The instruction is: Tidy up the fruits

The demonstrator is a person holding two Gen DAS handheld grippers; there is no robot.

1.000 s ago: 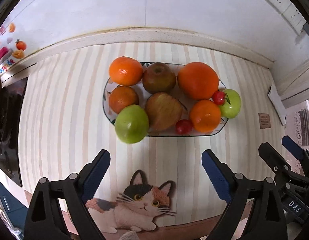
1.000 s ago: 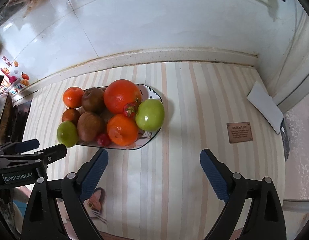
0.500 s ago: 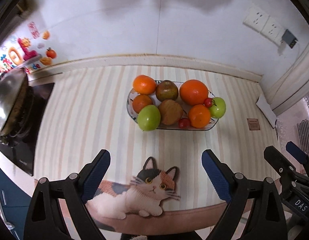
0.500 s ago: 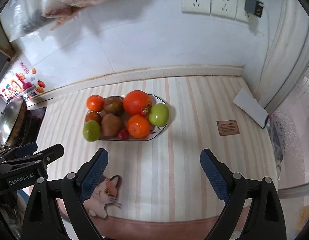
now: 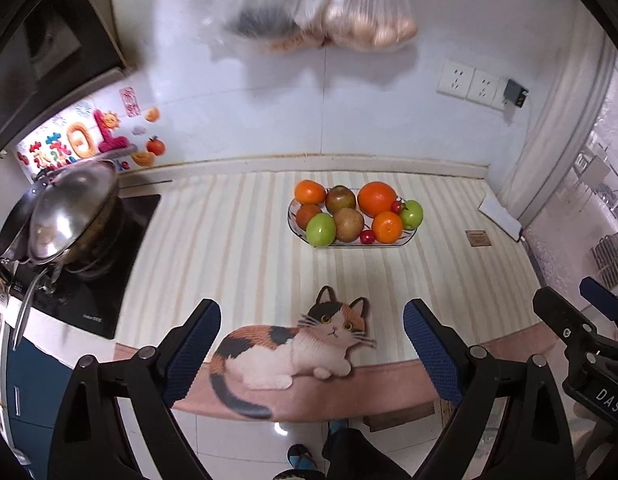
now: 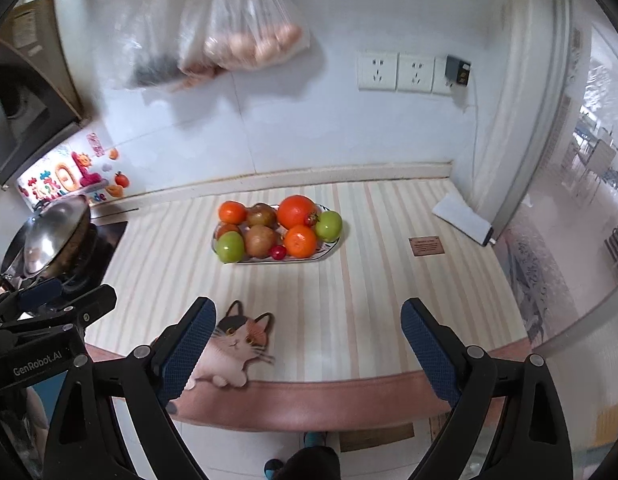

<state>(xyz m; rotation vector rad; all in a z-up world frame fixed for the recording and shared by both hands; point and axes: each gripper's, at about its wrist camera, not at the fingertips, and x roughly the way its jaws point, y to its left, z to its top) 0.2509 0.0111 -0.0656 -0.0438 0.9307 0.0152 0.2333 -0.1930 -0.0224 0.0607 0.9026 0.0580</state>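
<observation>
An oval glass plate (image 5: 410, 237) sits near the back of the striped counter and also shows in the right wrist view (image 6: 333, 245). It holds several fruits: oranges (image 5: 376, 198), green apples (image 5: 320, 229), brown pears (image 5: 348, 224) and small red tomatoes (image 5: 366, 236). My left gripper (image 5: 312, 334) is open and empty, held back over the counter's front edge, far from the plate. My right gripper (image 6: 307, 332) is open and empty, also back at the front edge.
A steel wok with a lid (image 5: 65, 216) stands on a black cooktop (image 5: 109, 264) at the left. A cat picture (image 5: 293, 344) marks the mat's front edge. Plastic bags (image 5: 349, 12) hang on the wall above. A folded white cloth (image 6: 461, 212) and a small brown plaque (image 6: 426, 246) lie at the right.
Both grippers have pulled back and up from the plate. The fruit now looks small and far, and the counter's front edge and floor have come into view.
</observation>
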